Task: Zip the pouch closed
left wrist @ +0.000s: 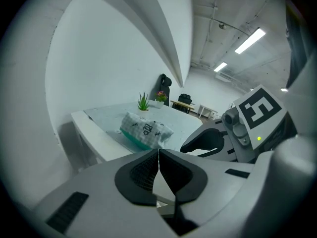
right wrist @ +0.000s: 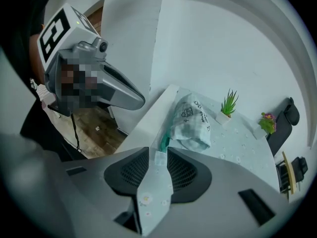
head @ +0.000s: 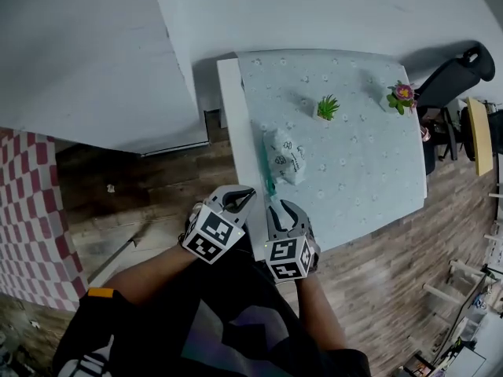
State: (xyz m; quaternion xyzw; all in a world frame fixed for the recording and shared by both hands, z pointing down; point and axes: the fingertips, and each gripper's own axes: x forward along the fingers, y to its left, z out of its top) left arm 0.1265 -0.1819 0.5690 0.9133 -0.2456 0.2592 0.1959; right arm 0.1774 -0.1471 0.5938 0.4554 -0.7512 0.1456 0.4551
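Observation:
A white checked pouch (head: 284, 155) with black doodles lies near the left edge of the table, its teal rim (head: 269, 181) turned toward me. It also shows in the left gripper view as the pouch (left wrist: 146, 129) and in the right gripper view as the pouch (right wrist: 192, 120). My left gripper (head: 244, 196) hovers off the table's corner, short of the pouch, with its pads meeting at the tips (left wrist: 158, 151). My right gripper (head: 277, 205) hangs over the near table edge just below the teal rim, its jaws (right wrist: 158, 152) apart with only tablecloth seen between them.
The table (head: 234, 124) carries a pale blue flowered cloth. A small green plant (head: 327, 107) and a pink-flowered plant (head: 402, 95) stand at the far side. A black chair (head: 456, 73) is at the right, a white wall panel (head: 94, 53) at the left, wooden floor below.

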